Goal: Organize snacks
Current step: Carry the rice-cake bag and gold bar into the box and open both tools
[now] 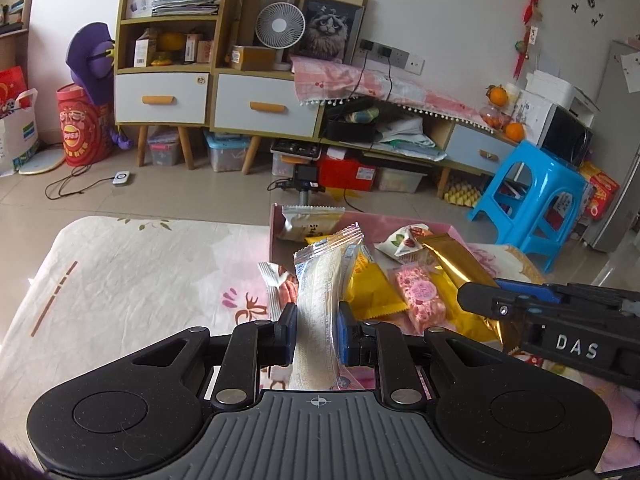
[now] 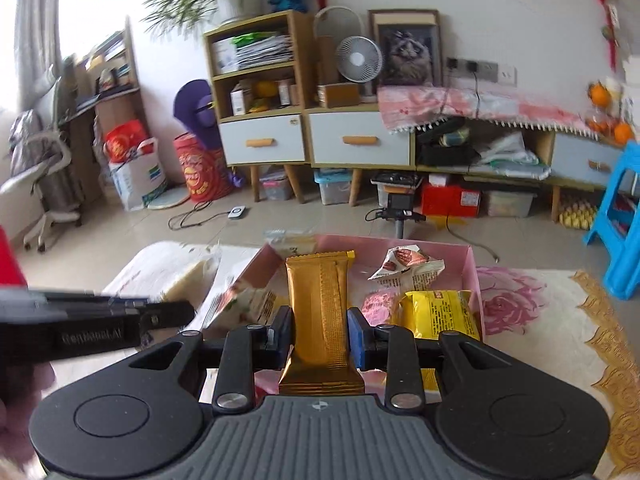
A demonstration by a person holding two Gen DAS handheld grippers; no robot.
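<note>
My left gripper (image 1: 317, 334) is shut on a long white snack packet (image 1: 320, 300), held upright just in front of a pink box (image 1: 273, 220). My right gripper (image 2: 318, 336) is shut on a gold snack bar (image 2: 320, 308), held over the pink box (image 2: 476, 276). The box holds a yellow packet (image 2: 440, 312), a white-and-red packet (image 2: 404, 264), a pink packet (image 1: 420, 294) and a pale packet (image 1: 308, 220) at the back. The right gripper (image 1: 472, 300) with the gold bar (image 1: 456, 264) also shows in the left wrist view. The left gripper's body (image 2: 100, 320) shows in the right wrist view.
The box stands on a table with a floral cloth (image 1: 120, 280). Another packet (image 1: 276, 288) lies on the cloth left of the box. Beyond the table are a tiled floor, a low cabinet (image 1: 260, 108) and a blue stool (image 1: 532, 200).
</note>
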